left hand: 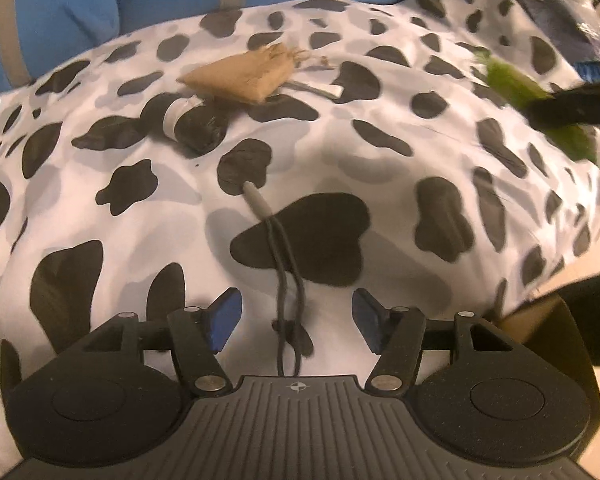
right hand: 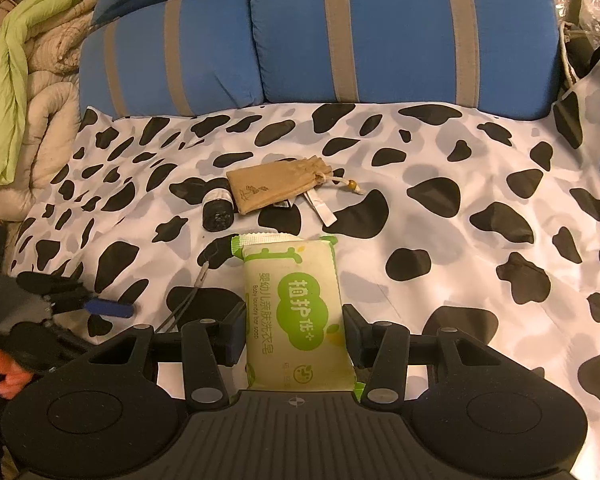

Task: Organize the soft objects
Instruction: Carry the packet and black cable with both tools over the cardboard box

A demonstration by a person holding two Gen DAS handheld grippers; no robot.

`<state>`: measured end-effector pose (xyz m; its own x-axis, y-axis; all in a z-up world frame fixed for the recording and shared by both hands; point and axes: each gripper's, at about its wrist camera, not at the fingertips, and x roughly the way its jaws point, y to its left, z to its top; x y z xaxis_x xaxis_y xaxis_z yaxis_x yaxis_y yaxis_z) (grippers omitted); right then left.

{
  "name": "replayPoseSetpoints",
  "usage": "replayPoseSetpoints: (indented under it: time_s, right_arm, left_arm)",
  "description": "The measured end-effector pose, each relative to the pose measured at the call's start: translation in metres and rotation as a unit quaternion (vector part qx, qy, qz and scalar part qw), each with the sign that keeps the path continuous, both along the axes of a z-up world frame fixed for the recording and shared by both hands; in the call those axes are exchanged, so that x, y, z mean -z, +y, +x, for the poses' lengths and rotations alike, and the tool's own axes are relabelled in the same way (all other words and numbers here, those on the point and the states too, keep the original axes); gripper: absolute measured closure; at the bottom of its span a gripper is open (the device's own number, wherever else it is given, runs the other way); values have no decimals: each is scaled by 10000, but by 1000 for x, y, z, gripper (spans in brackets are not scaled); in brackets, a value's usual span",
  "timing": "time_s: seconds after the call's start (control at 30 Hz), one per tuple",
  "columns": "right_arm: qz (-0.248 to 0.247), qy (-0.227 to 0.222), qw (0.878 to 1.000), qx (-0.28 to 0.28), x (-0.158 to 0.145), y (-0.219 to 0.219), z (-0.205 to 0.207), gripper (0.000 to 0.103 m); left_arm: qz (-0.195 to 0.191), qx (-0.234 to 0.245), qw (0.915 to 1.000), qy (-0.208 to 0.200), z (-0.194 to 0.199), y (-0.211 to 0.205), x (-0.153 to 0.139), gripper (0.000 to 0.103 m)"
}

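Note:
My right gripper (right hand: 295,334) is shut on a green and cream pack of baby laundry soap (right hand: 294,312), held just above the cow-print sheet (right hand: 460,240). Beyond it lie a tan drawstring pouch (right hand: 276,188) and a black roll with a white band (right hand: 219,210). My left gripper (left hand: 296,320) is open and empty over the same sheet (left hand: 380,160), with a grey-tipped cord (left hand: 284,264) running between its fingers. The pouch (left hand: 240,76) and the black roll (left hand: 188,122) lie ahead of it. The soap pack shows blurred at the right edge (left hand: 516,84).
Blue cushions with grey stripes (right hand: 340,32) stand behind the sheet. A green and beige quilt (right hand: 24,80) is piled at the left. A white tag (right hand: 322,208) lies beside the pouch. My left gripper shows at the left edge of the right wrist view (right hand: 80,304).

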<state>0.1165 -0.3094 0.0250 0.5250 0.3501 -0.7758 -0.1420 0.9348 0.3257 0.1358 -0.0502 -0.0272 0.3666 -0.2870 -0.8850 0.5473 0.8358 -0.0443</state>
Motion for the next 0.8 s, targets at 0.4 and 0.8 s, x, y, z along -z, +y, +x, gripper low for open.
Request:
replayPoseSetpoints:
  time_s: [0.4, 0.8]
  right_arm:
    - [-39, 62, 9999, -122, 3, 4, 2, 51]
    - [-22, 115, 9999, -68, 7, 5, 1, 51]
  left_arm:
    - [152, -43, 9999, -42, 17, -11, 22, 98]
    - [-267, -8, 9990, -346, -4, 1, -11, 99]
